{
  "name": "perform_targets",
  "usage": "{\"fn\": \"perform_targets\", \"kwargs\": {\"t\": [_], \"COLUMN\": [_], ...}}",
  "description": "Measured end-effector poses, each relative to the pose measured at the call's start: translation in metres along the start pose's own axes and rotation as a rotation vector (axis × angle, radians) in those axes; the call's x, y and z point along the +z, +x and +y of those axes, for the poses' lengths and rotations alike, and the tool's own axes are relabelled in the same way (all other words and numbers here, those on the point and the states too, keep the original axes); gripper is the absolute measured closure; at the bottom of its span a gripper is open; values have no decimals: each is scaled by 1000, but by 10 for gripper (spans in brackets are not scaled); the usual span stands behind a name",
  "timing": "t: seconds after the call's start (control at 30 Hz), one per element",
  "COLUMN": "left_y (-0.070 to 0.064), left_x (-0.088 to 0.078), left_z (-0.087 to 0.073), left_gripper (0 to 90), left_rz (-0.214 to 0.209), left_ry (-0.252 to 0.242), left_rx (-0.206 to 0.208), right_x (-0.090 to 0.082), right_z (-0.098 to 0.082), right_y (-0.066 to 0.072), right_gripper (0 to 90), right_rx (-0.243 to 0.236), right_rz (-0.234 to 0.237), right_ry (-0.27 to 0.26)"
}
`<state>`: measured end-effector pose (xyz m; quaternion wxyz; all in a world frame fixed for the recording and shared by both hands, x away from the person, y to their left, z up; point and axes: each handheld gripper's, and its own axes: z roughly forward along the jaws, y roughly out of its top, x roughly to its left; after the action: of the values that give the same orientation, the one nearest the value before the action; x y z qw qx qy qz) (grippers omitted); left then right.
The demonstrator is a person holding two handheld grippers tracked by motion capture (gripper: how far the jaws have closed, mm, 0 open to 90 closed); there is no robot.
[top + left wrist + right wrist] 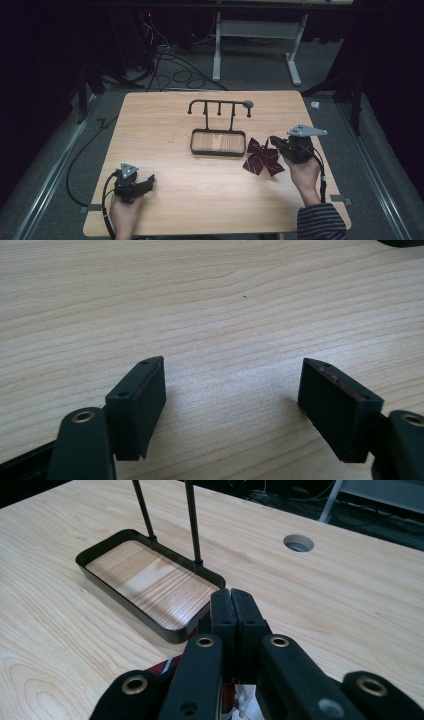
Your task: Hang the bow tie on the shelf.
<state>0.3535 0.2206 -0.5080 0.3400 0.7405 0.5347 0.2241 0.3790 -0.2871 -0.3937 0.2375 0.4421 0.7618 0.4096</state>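
A maroon striped bow (262,161) hangs just below my right gripper (273,142) at the right of the wooden table (165,125). In the right gripper view the jaws (232,594) are pressed together, and red-and-white bow fabric (167,667) shows under them; the pinch point is hidden. Ahead of them stands a black wire rack (218,103) with hooks over a shallow tray (130,611). My left gripper (149,183) rests near the front left, jaws wide apart over bare wood (232,365).
A round hole (298,543) pierces the table beyond the rack. The rack's two thin posts (192,520) rise from the tray's far rim. Cables and a white desk frame (257,30) lie on the floor behind the table.
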Motion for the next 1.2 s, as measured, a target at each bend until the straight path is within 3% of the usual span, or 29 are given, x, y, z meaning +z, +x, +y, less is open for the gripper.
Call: {"fn": "perform_targets", "kwargs": {"t": [0.5, 1.2], "left_y": [0, 0], "left_x": [0, 0], "left_z": [0, 0], "left_gripper": [278, 278], "left_rz": [2, 1], "left_ry": [-2, -2], "left_rx": [2, 1], "right_x": [-12, -21], "right_z": [14, 29], "right_y": [11, 21], "right_gripper": [900, 900], "right_rx": [-49, -72], "right_rz": [24, 85], "right_ry": [-41, -82]}}
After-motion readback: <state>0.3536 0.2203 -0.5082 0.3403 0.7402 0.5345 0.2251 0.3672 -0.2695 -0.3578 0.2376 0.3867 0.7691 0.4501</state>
